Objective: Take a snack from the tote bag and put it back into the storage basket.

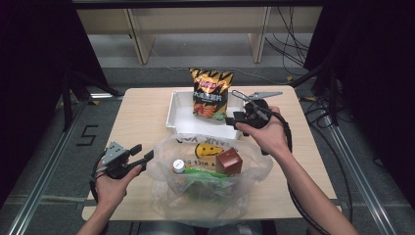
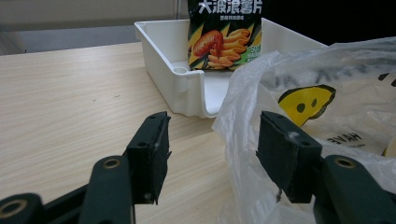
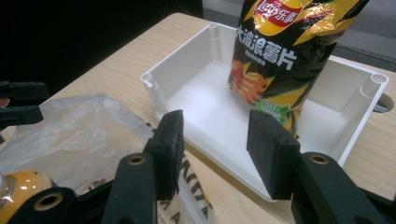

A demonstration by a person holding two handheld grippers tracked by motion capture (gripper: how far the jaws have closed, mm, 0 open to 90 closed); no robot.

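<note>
A black and yellow chips bag (image 1: 211, 93) (image 2: 225, 35) (image 3: 280, 51) stands upright in the white tray (image 1: 172, 115) (image 2: 173, 70) (image 3: 187, 60). In front of the tray lies a clear plastic bag (image 1: 210, 196) (image 2: 327, 93) (image 3: 84, 126) holding a brown box (image 1: 229, 161), a white-capped bottle (image 1: 178, 165) and a green item (image 1: 205, 178). My left gripper (image 1: 142, 152) (image 2: 212, 149) is open at the plastic bag's left edge, and a fold of the film lies between its jaws against the right one. Just over the tray's near right wall my right gripper (image 1: 233, 111) (image 3: 215, 149) is open with nothing held.
The wooden table (image 1: 142, 112) has bare room to the left of the tray and on the far right. Black cables trail from both grippers. The floor and shelving legs lie beyond the far edge.
</note>
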